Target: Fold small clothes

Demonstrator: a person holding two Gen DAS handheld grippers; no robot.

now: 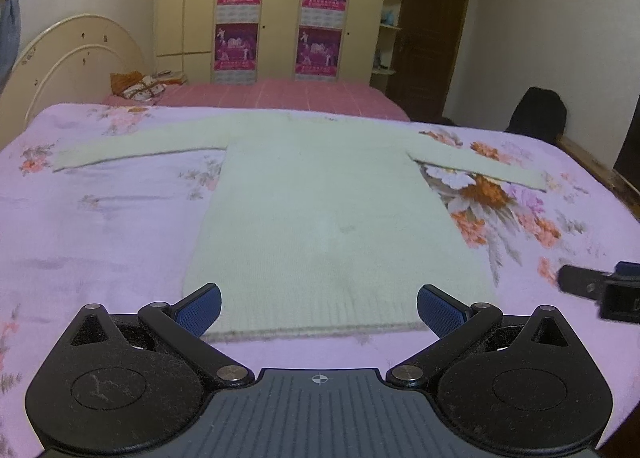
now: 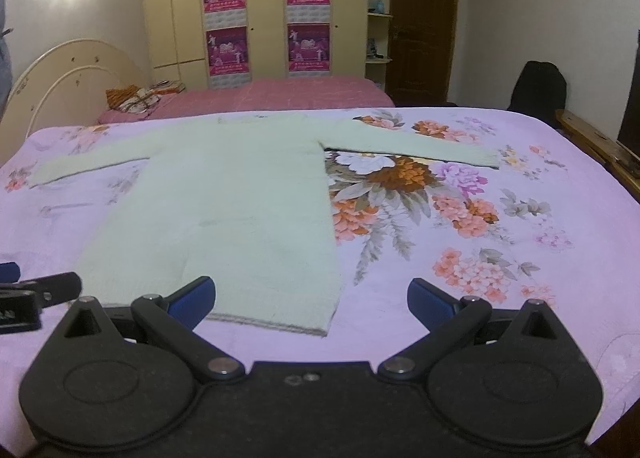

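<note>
Sweater lies flat on the floral bedspread, sleeves spread toward nine and three o'clock. Left gripper and right gripper both gape wide near its hem, at six o'clock.

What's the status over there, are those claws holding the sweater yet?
Left gripper open, empty, at the hem. Right gripper open, empty, near the hem corner. Pale green sweater flat on floral bedspread, sleeves spread, unfolded. Nothing in the way.

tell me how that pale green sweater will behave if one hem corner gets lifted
The sweater looks like soft knit lying flat, so it will likely drape rather than hold shape. Its spread sleeves would probably trail and drag. The fuzzy floral bedspread may cling slightly.
</note>
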